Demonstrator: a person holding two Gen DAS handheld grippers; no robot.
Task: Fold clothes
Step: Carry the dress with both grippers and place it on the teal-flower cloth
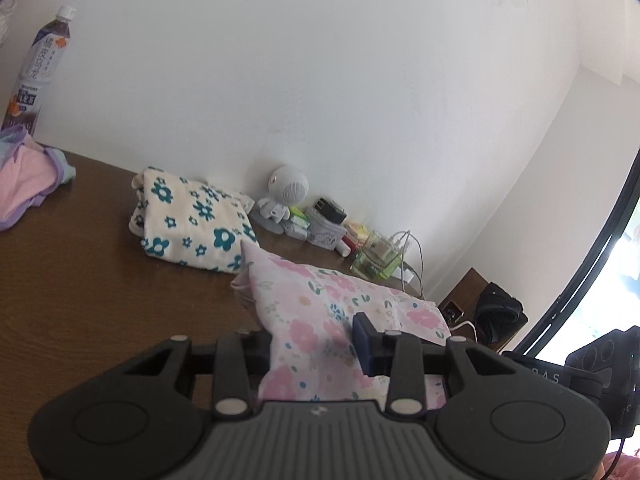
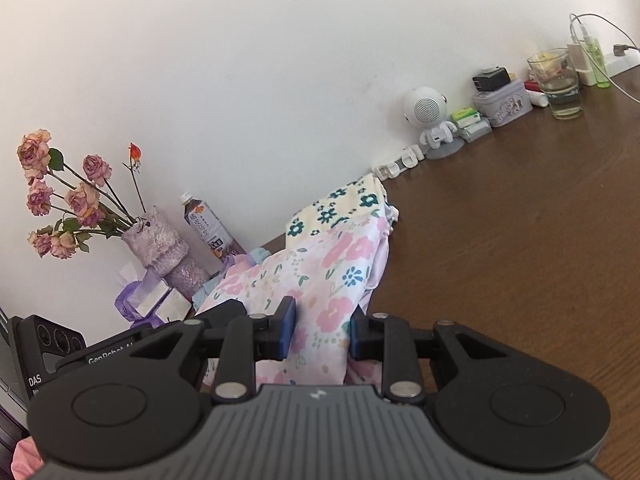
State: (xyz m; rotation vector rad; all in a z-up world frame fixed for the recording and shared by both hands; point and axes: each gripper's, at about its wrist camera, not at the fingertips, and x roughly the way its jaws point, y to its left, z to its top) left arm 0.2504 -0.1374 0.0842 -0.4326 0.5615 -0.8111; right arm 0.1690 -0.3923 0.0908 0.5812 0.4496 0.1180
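Both my grippers pinch one pink floral garment point(image 1: 320, 312): left gripper point(image 1: 316, 344) and right gripper point(image 2: 322, 332) each have fingers pressed onto its cloth, holding it above the brown table point(image 2: 520, 240). One folded cloth with teal flowers point(image 1: 192, 220) lies on the table behind it. Only my left view shows one pink and purple garment point(image 1: 24, 180) at the table's far left. Only my right view shows one vase of roses point(image 2: 160, 244). Both views show one bottle point(image 1: 40, 68), one white speaker figure point(image 1: 286, 192) and one glass point(image 2: 560, 84).
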